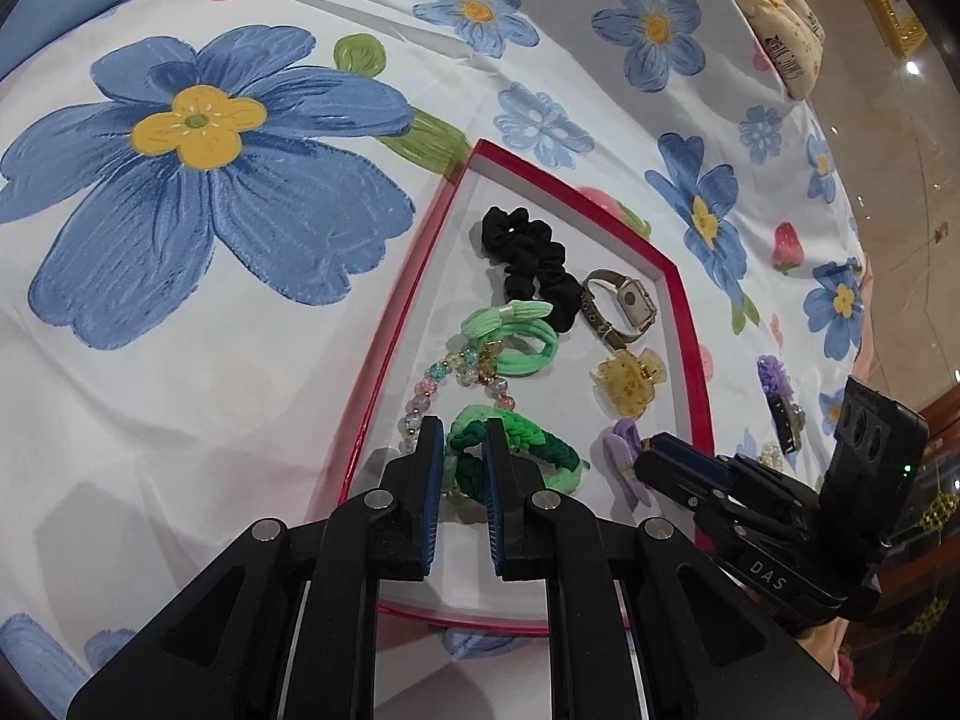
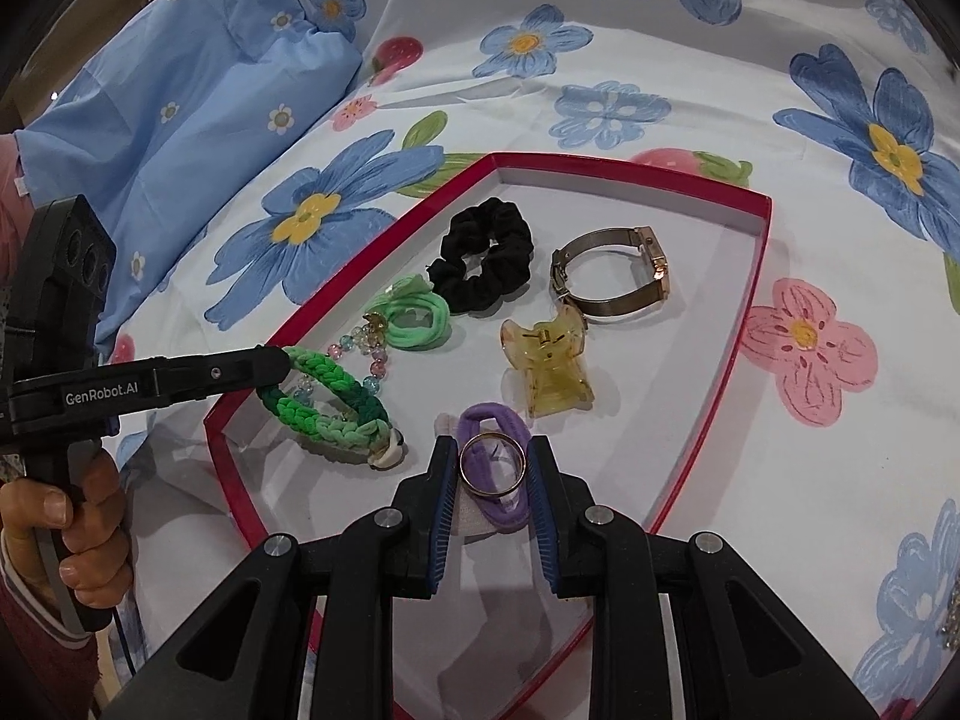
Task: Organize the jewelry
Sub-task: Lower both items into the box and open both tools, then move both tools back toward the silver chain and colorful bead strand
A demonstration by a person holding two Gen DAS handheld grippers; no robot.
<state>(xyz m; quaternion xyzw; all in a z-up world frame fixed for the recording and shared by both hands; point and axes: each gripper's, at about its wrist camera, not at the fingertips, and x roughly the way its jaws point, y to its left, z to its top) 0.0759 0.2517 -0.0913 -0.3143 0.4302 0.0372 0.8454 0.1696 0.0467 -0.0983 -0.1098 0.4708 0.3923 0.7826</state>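
Observation:
A red-rimmed white tray (image 1: 414,300) (image 2: 759,276) lies on a flowered bedsheet. It holds a black scrunchie (image 1: 528,258) (image 2: 486,255), a light green hair tie (image 1: 516,339) (image 2: 414,318), a beaded bracelet (image 1: 432,387) (image 2: 360,348), a watch (image 1: 624,306) (image 2: 606,270), a yellow claw clip (image 1: 627,381) (image 2: 549,360) and a purple hair tie (image 1: 621,450) (image 2: 498,420). My left gripper (image 1: 462,438) (image 2: 282,360) is shut on a green braided bracelet (image 1: 522,444) (image 2: 324,396) in the tray. My right gripper (image 2: 492,462) (image 1: 651,450) is shut on a gold ring (image 2: 492,465), just above the purple tie.
A purple flower clip (image 1: 774,375) and a pearl piece (image 1: 774,456) lie on the sheet to the right of the tray. A blue pillow (image 2: 180,96) lies at the far left. A patterned pouch (image 1: 774,6) sits at the bed's far right edge.

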